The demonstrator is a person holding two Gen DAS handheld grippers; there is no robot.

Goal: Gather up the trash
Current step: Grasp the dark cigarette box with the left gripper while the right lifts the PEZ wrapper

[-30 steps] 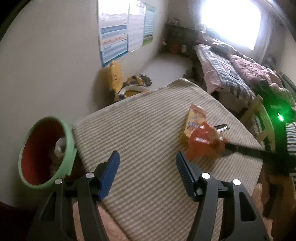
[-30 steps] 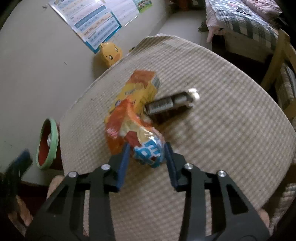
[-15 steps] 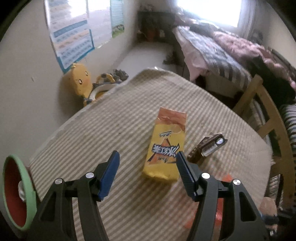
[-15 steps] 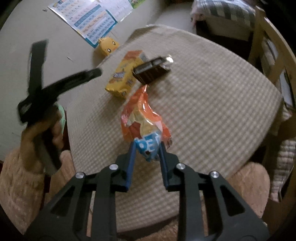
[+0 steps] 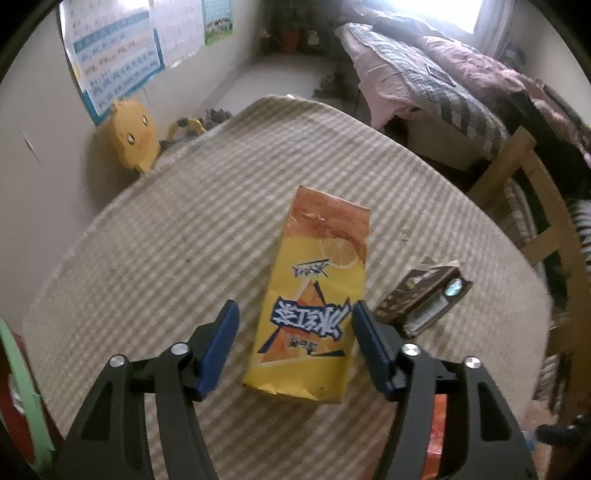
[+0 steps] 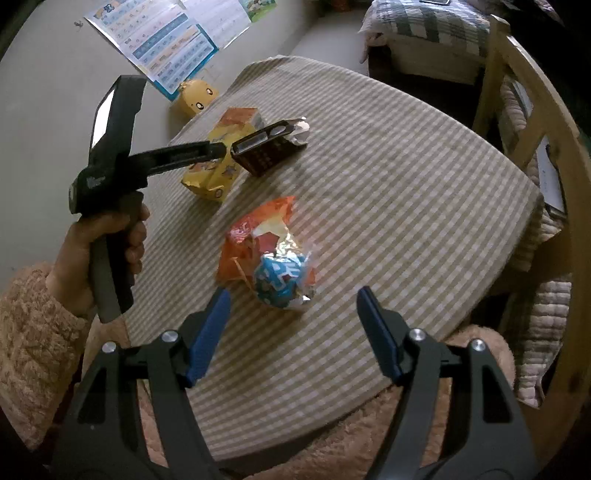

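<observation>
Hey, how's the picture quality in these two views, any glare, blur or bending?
Left wrist view: the window is blown out white, the table edge bows from fisheye, the yellow carton is sharp. Right wrist view: dimmer, even light, the orange wrapper glints.

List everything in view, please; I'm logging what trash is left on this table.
Yellow carton: one, yellow-orange, lying flat mid-table, between the left jaws.
Brown carton: one, dark brown, lying beside the yellow carton.
Snack bag: one, orange with blue, crumpled, near table edge, ahead of the right jaws.
Table: one, beige striped cloth.
Bin: one, green rim, red inside, left of table.
Duck toy: one, yellow, by wall.
Posters: several, on wall.
Bed: one, far right.
Chair: one, wooden.
Left gripper: jaws closing, not touching.
Right gripper: jaws opening, empty.
</observation>
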